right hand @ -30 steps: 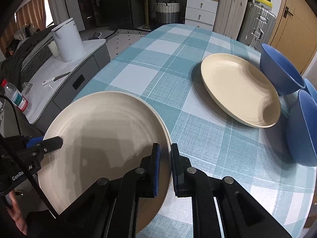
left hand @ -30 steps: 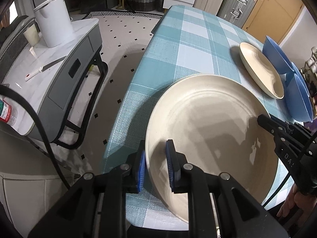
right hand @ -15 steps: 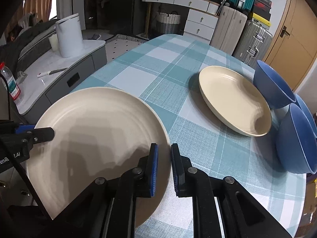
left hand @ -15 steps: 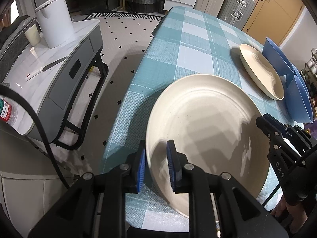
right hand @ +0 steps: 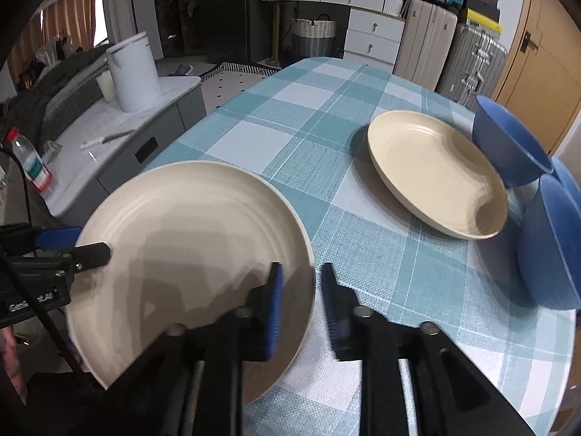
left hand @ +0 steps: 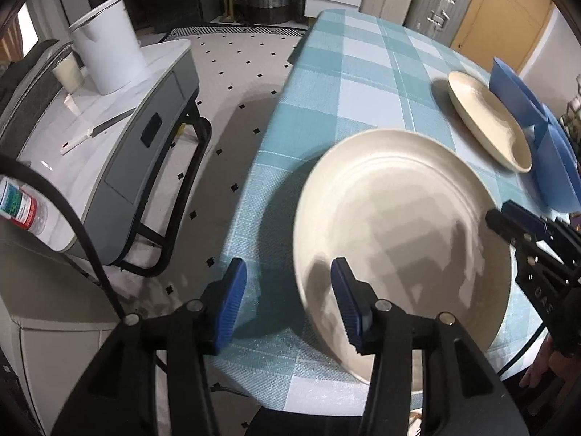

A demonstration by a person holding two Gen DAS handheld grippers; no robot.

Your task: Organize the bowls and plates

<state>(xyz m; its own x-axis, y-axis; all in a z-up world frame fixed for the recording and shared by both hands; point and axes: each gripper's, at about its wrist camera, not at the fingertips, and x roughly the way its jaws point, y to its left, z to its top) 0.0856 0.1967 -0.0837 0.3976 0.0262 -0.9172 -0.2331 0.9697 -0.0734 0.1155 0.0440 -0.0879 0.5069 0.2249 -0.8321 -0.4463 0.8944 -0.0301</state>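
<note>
A large cream plate (left hand: 399,232) lies at the near corner of the checked table (left hand: 348,83); it also shows in the right wrist view (right hand: 189,250). My left gripper (left hand: 287,301) is open, its jaws standing wide on either side of the plate's left rim. My right gripper (right hand: 301,305) is open astride the plate's right rim. A second cream plate (right hand: 435,170) lies further back, with blue bowls (right hand: 508,145) beside it on the right.
A grey side cabinet (left hand: 109,116) stands left of the table with a white bucket (left hand: 109,58), a cup, a knife and a water bottle (left hand: 21,207). Suitcases, drawers and a basket line the far wall.
Both grippers were shut on the plate's opposite rims and have opened. The plate looks lower, now lying on the table.
</note>
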